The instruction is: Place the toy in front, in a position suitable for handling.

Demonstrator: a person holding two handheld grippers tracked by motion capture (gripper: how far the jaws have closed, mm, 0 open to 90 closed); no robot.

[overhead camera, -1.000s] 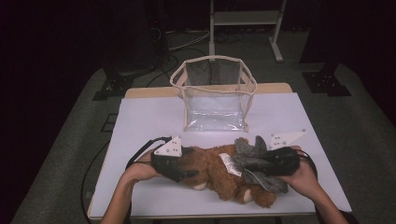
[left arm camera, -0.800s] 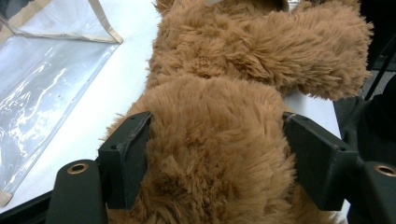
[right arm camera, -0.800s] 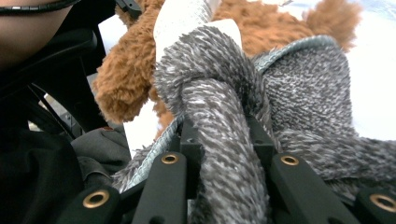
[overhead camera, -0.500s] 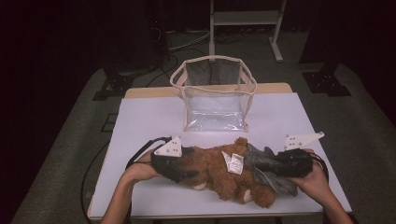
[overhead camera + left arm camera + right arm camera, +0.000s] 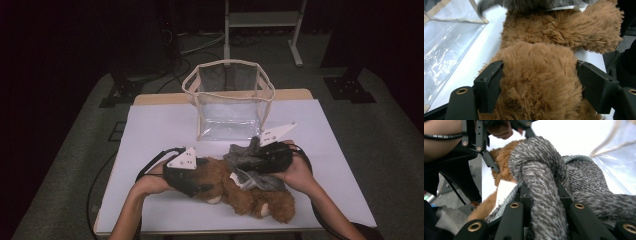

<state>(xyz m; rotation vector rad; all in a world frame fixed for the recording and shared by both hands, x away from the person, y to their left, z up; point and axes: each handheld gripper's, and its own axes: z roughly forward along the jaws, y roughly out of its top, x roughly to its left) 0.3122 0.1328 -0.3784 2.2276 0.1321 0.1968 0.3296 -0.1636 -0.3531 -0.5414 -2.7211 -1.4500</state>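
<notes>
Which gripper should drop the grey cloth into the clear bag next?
Right. The right gripper is already shut on the grey cloth and sits just in front of the clear bag. The left gripper straddles the brown plush toy, farther from the bag.

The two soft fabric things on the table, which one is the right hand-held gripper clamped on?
The grey knitted piece: the right hand-held gripper pinches a fold of it. The brown plush toy, furry and tan, sits between the left hand-held gripper jaws instead.
</notes>
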